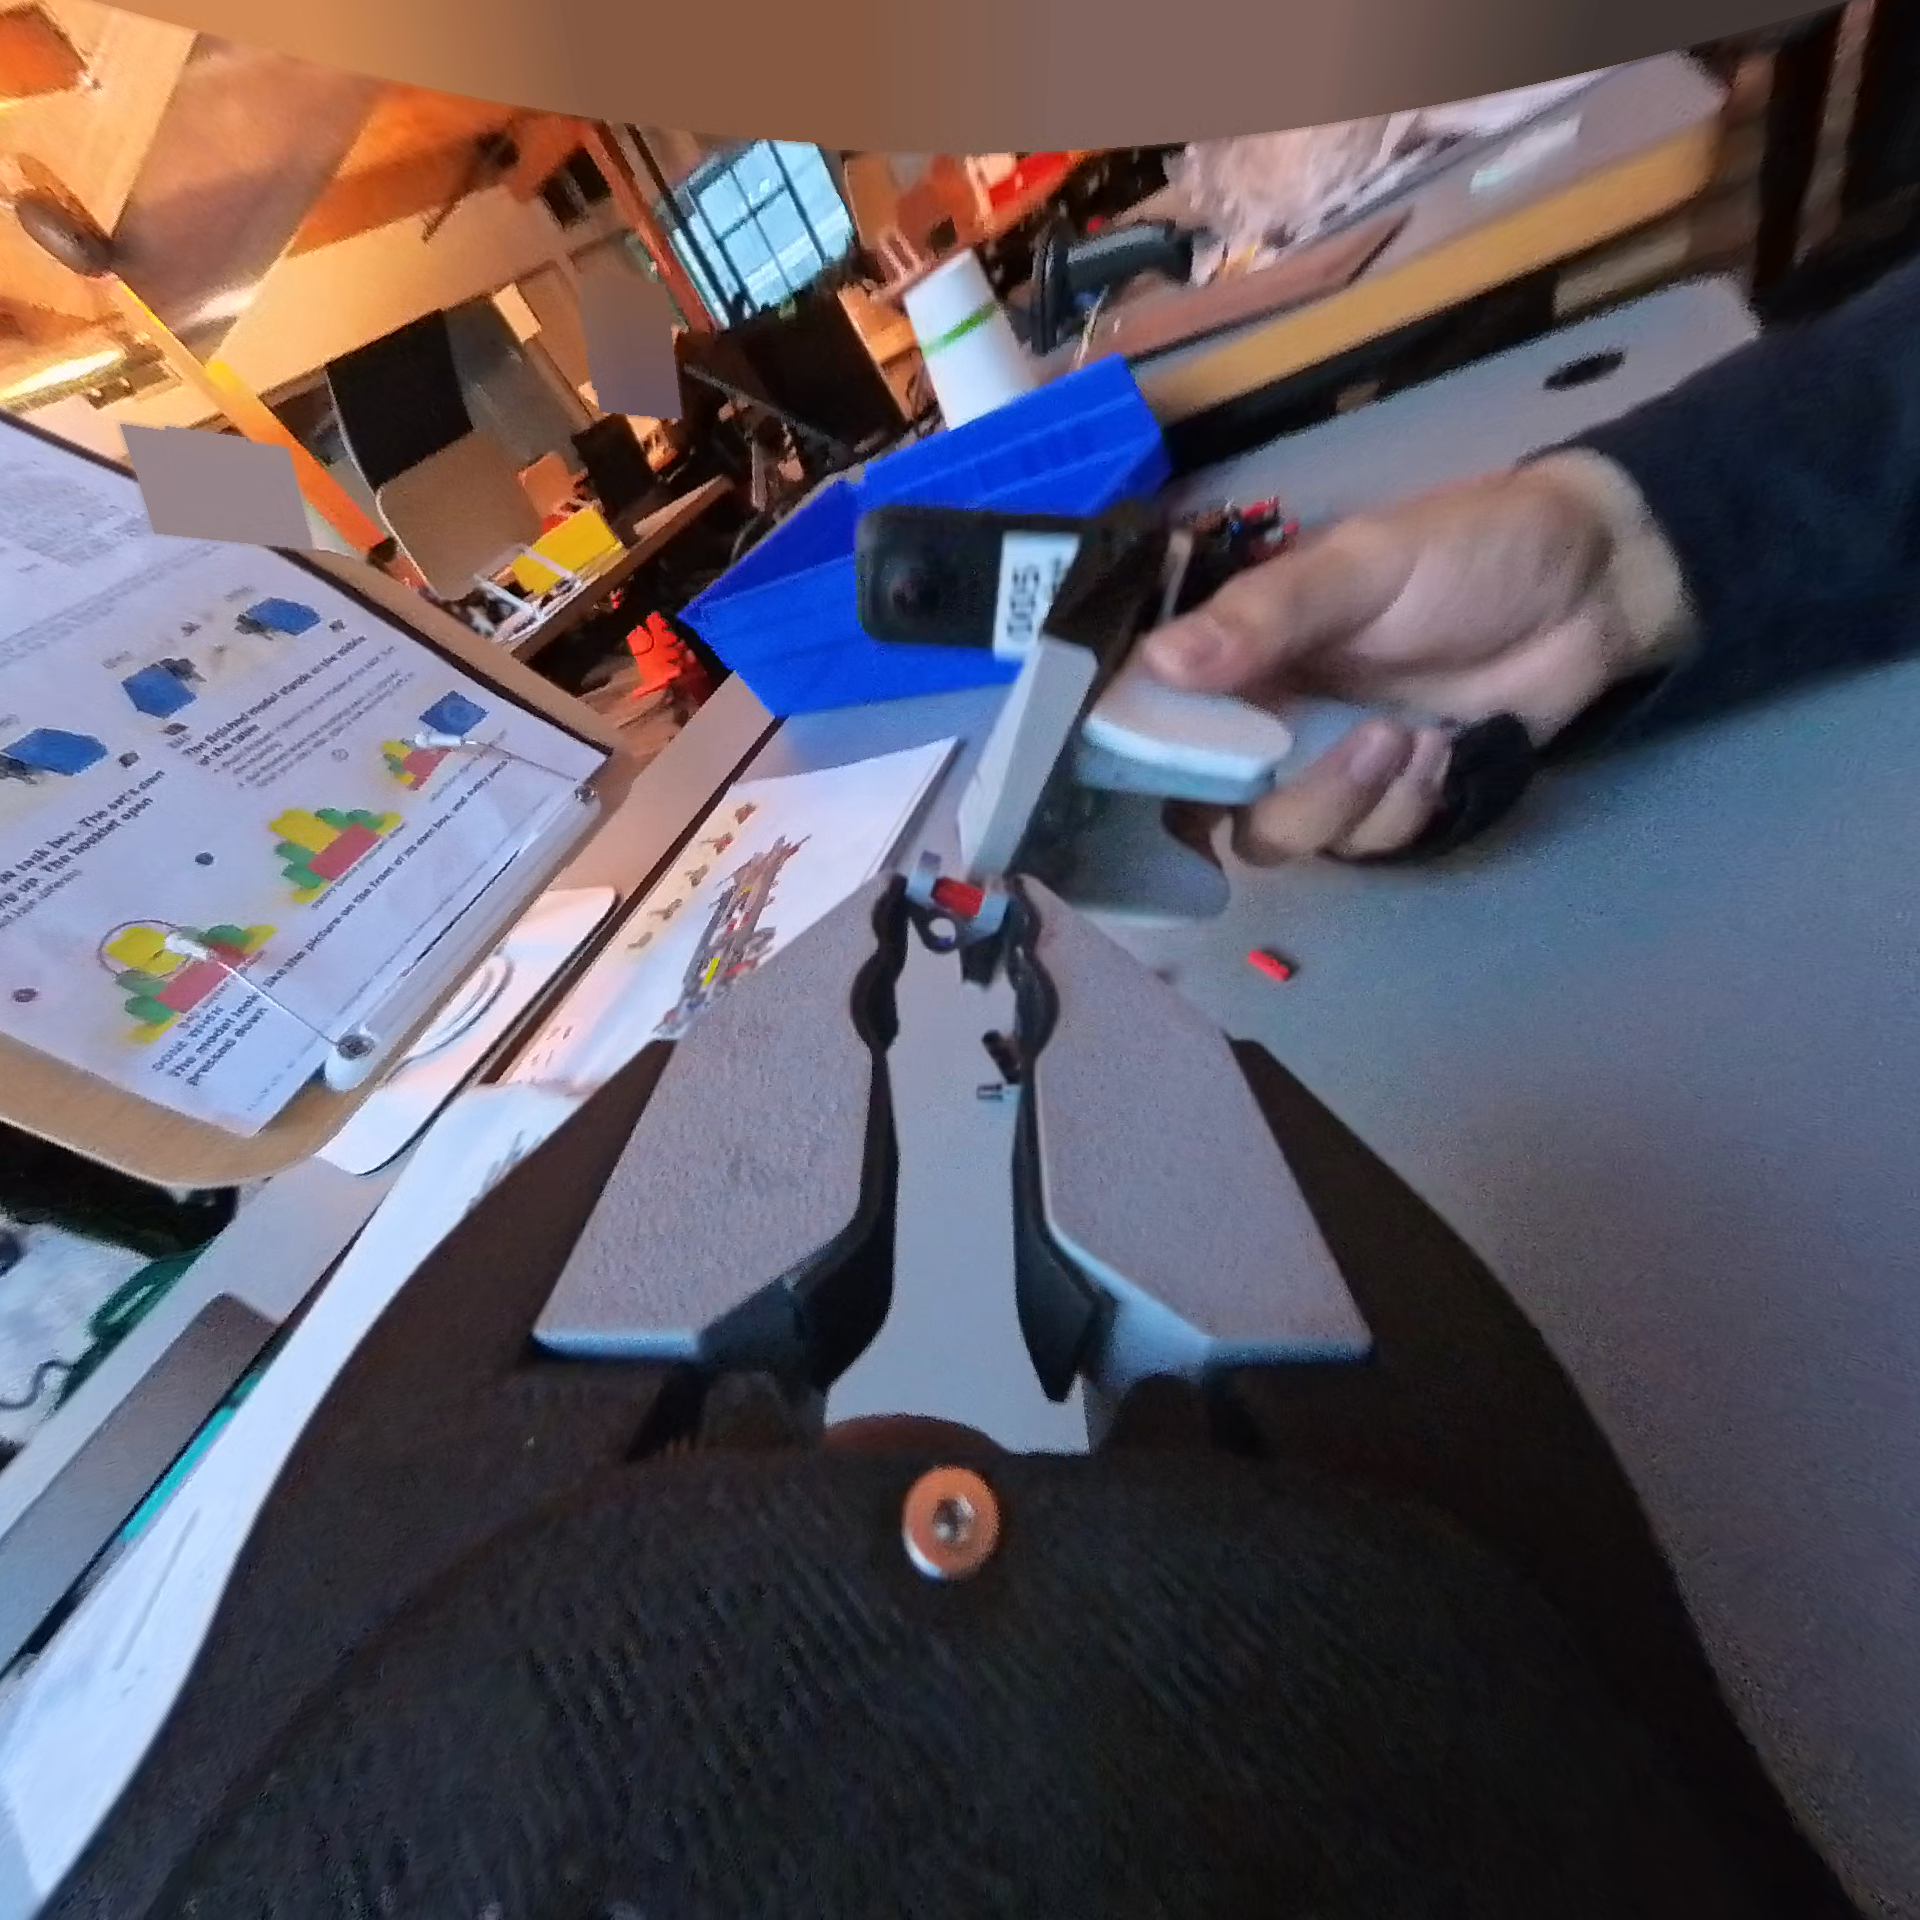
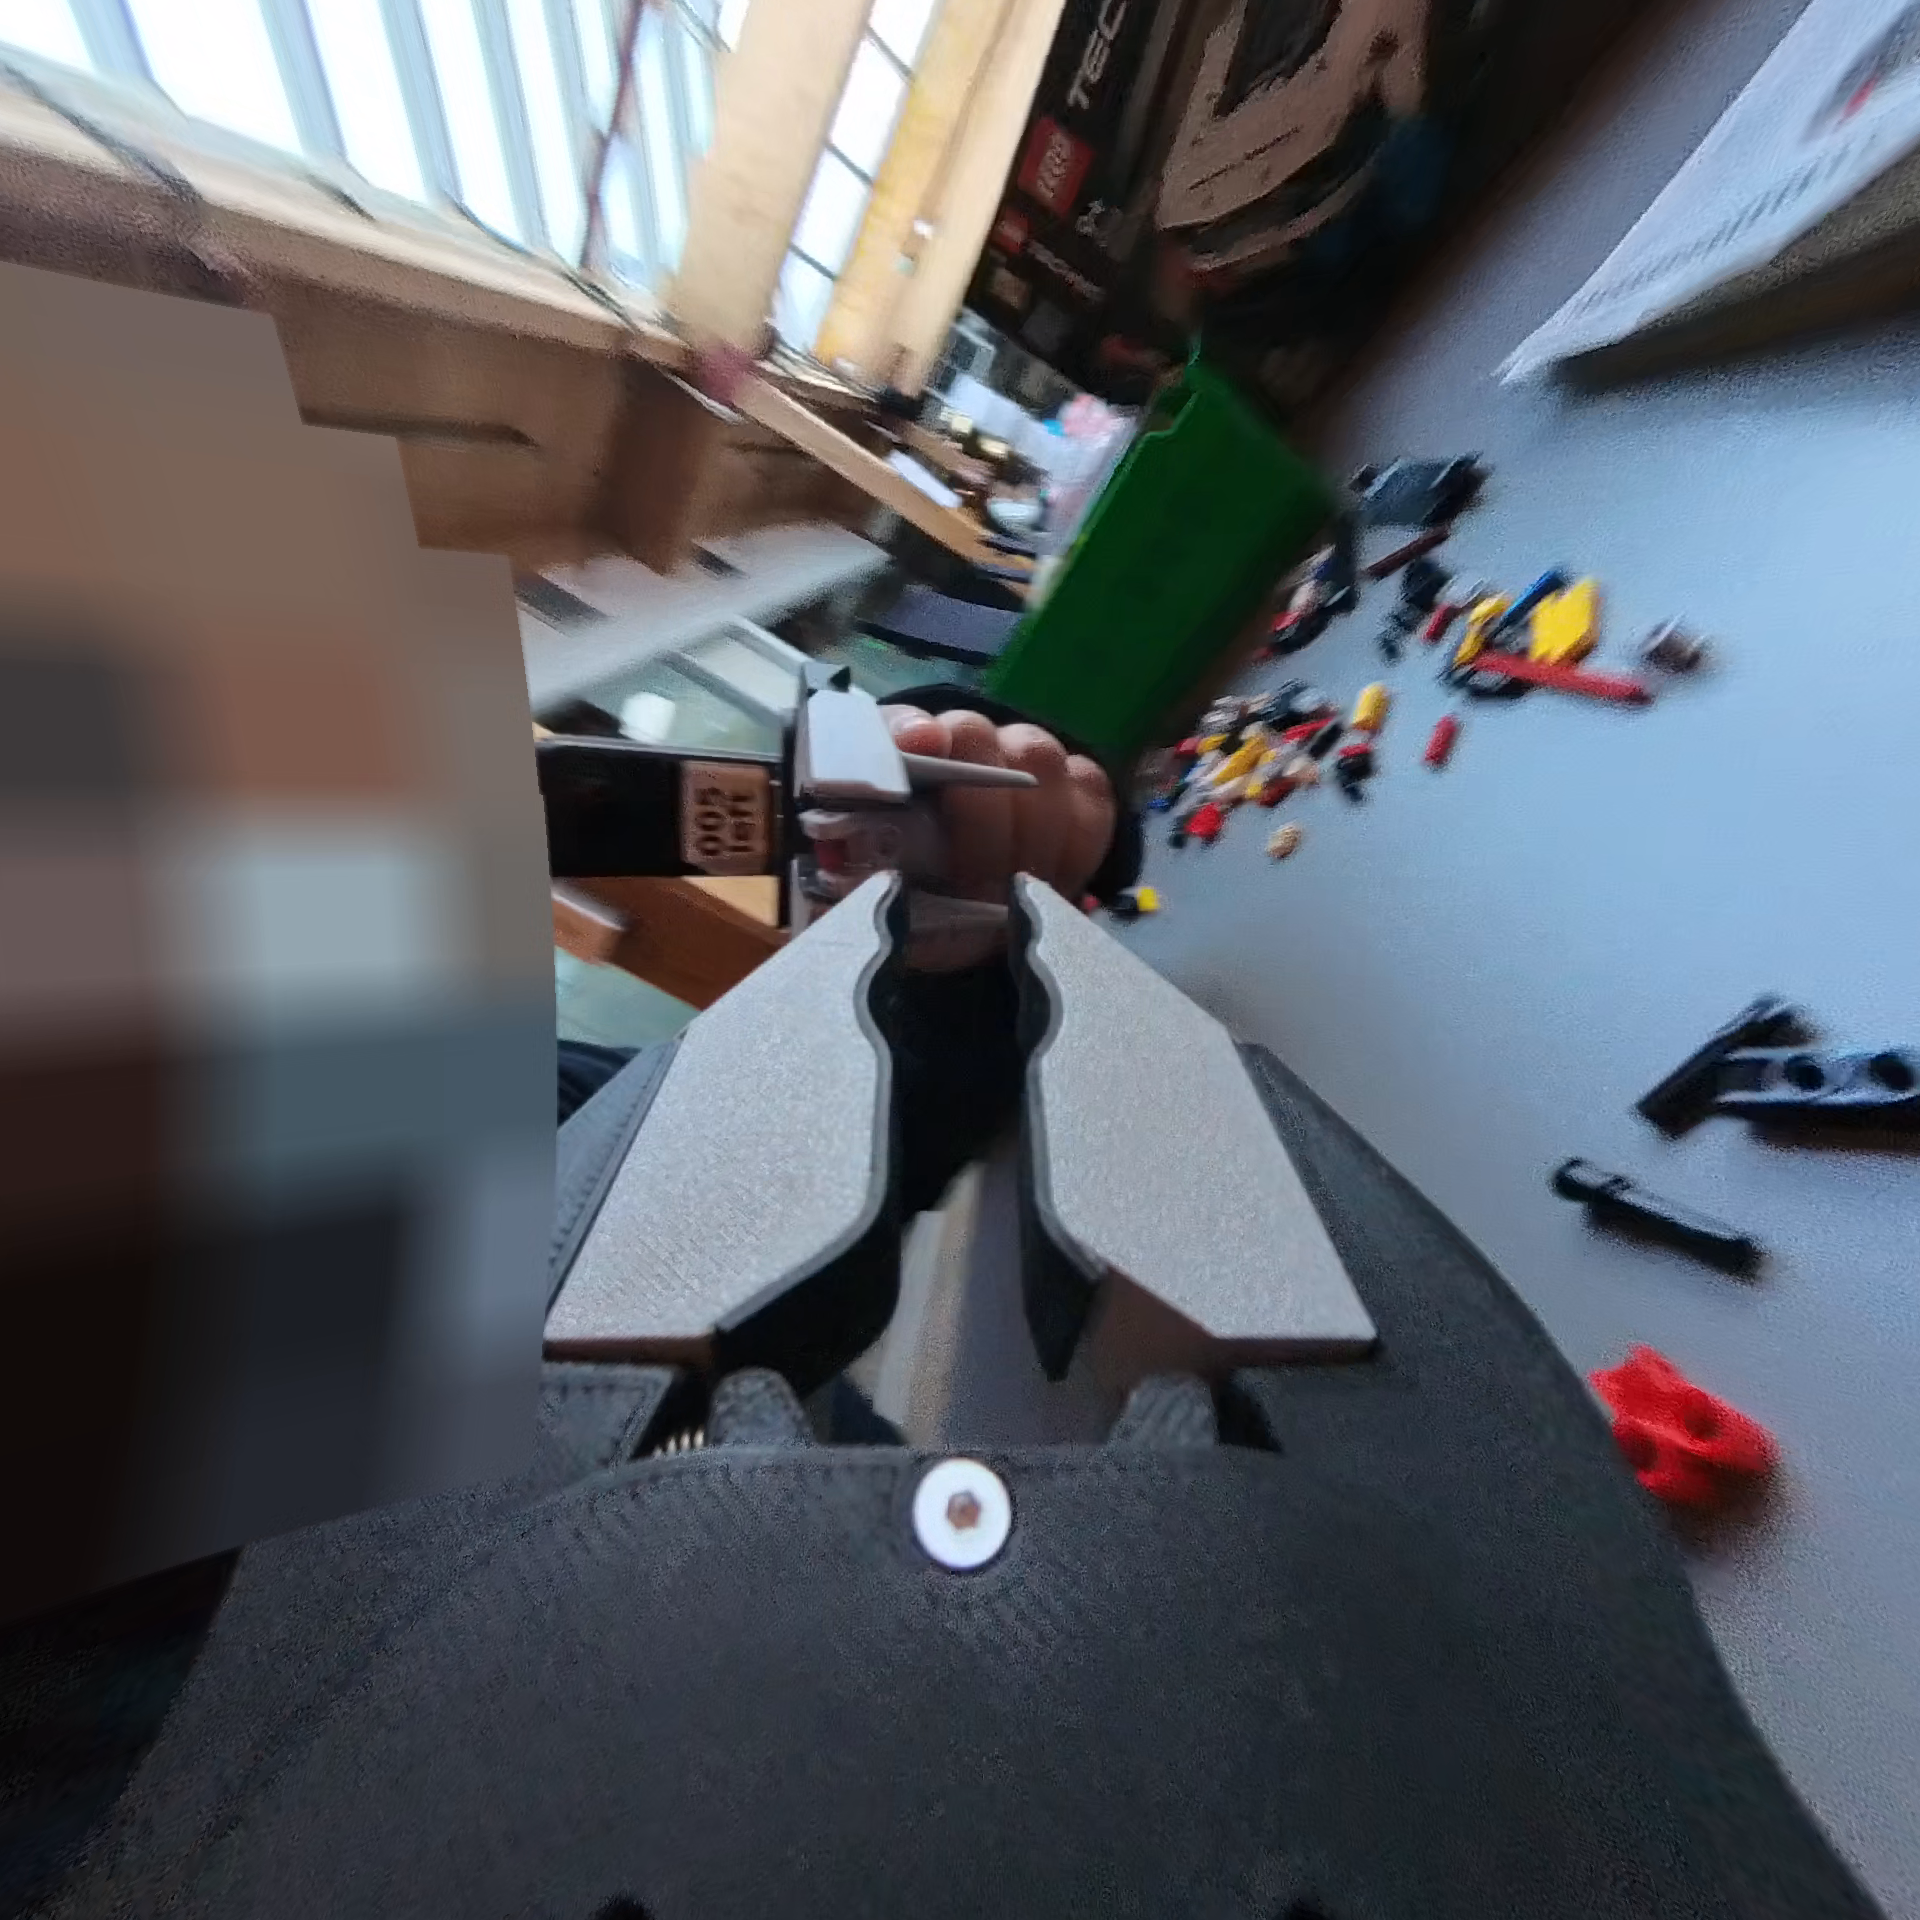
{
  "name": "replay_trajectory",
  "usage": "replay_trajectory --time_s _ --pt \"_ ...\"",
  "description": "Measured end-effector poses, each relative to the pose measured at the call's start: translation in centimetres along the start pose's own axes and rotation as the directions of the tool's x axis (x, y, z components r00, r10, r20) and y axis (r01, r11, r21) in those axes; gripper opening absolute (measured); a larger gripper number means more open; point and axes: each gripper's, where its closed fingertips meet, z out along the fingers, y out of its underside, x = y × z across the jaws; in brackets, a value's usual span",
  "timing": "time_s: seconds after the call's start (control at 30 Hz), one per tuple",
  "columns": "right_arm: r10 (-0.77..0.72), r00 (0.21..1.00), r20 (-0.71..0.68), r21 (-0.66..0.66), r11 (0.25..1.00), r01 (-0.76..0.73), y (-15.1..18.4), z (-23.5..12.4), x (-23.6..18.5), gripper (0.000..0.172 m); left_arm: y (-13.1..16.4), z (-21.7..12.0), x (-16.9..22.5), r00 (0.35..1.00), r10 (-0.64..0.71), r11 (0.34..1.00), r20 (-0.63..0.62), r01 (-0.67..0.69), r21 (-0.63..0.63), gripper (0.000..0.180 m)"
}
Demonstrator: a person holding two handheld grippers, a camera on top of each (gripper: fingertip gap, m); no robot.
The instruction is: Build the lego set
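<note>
Grey-and-red toy piece (image 1: 961, 902) pinched at the very tips of the left gripper (image 1: 956, 920), above the grey table (image 1: 1558, 1039); right gripper (image 2: 956, 904) part-open, empty; such a shallow hold could let it twist free.

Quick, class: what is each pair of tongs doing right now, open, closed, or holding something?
Left tongs: closed on a small grey and red brick piece at the tips.
Right tongs: open, nothing between the fingers.

Blurred brick pile (image 2: 1278, 748); booklet (image 2: 1766, 177) cut off.
</note>
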Motion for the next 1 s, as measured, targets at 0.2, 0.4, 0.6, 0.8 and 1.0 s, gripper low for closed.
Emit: replay_trajectory --time_s 0.2,0.4,0.6,0.8,1.0 --pt "-0.698 0.667 -0.260 -0.232 0.716 0.659 -0.4 -0.4 -1.1 0.011 0.5 0.2 0.9 0.996 -0.034 0.999 -0.078 0.035 0.010 0.016" --pt "-0.958 0.219 -0.185 -0.458 0.281 0.843 1.0 -0.4 -1.7 0.009 -1.5 -0.6 2.9 0.935 -0.188 0.967 -0.301 0.230 0.109 0.016" --pt "-0.994 -0.018 -0.107 -0.544 0.044 0.838 2.0 -0.8 -1.5 0.008 -0.8 -0.1 4.2 0.852 -0.324 0.932 -0.410 0.362 0.016 0.016" --pt "-0.991 -0.070 -0.118 -0.540 0.005 0.841 1.9 -0.7 -1.5 0.005 1.0 0.5 3.3 0.796 -0.470 0.875 -0.382 0.476 -0.085 0.016" --pt "-0.992 0.020 -0.123 -0.533 0.083 0.842 2.2 -0.8 -0.3 0.001 1.3 0.8 4.3 0.821 -0.418 0.905 -0.390 0.415 -0.095 0.017"
